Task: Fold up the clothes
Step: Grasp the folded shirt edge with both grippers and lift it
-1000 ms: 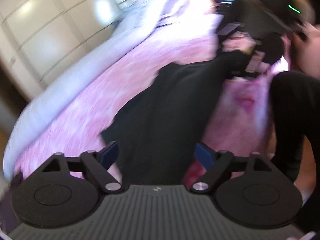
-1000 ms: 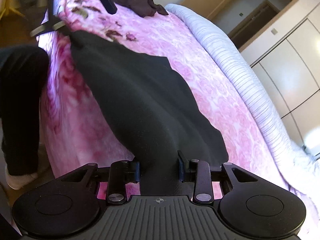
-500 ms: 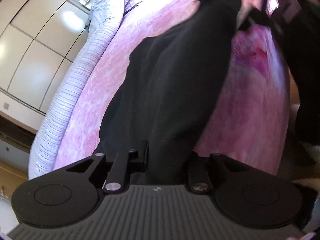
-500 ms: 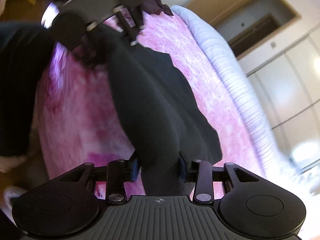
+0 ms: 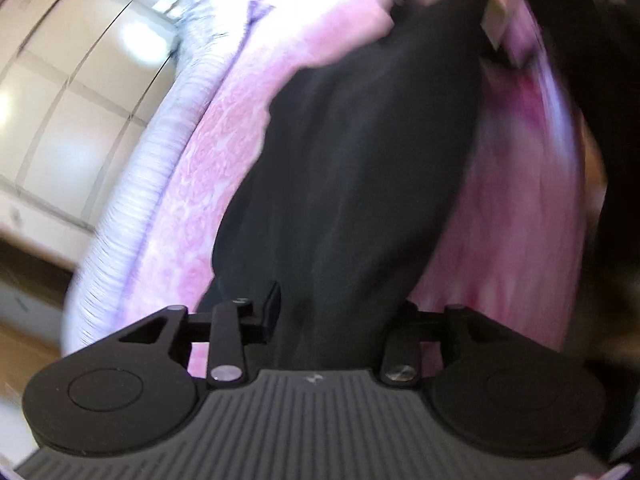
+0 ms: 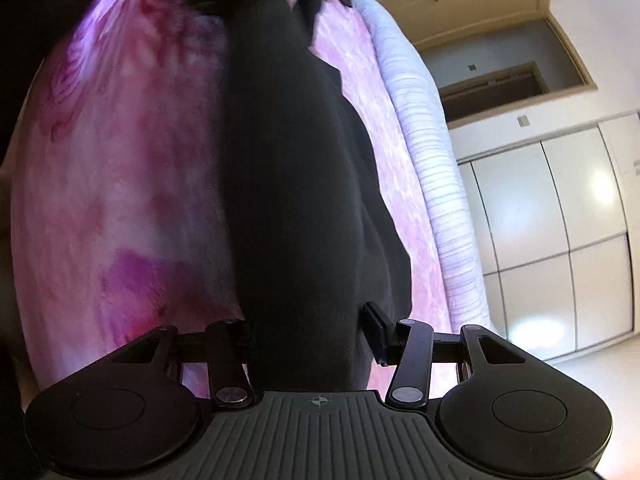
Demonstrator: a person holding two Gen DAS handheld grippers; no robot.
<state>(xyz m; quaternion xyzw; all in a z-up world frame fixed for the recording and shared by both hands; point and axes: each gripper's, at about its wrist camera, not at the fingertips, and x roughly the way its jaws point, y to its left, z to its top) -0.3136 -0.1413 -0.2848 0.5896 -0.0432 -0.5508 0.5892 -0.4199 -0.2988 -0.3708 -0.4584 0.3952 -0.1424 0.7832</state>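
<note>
A long black garment (image 5: 360,160) stretches over the pink bed between my two grippers. In the left wrist view my left gripper (image 5: 336,312) is shut on one end of it, and the cloth bunches between the fingers (image 5: 274,304). My right gripper (image 6: 310,332) is shut on the other end of the same black garment (image 6: 296,180), with a blue pad (image 6: 376,332) showing beside the fabric. The cloth runs away from each camera to the far gripper, which is only a dark blur at the top of each view. It looks pulled fairly straight, with loose folds along the side edges.
A pink floral bedspread (image 5: 208,184) (image 6: 120,184) covers the bed. A lilac striped blanket roll (image 5: 152,168) (image 6: 432,152) lies along its far edge. White wardrobe doors (image 6: 560,220) and a doorway (image 6: 492,84) stand beyond. A person's dark-clothed leg (image 5: 608,120) is beside the bed.
One second ago my left gripper was open over the garment; it has since shut on the end. Both grippers have swung with the cloth, and each now sees the garment lengthwise.
</note>
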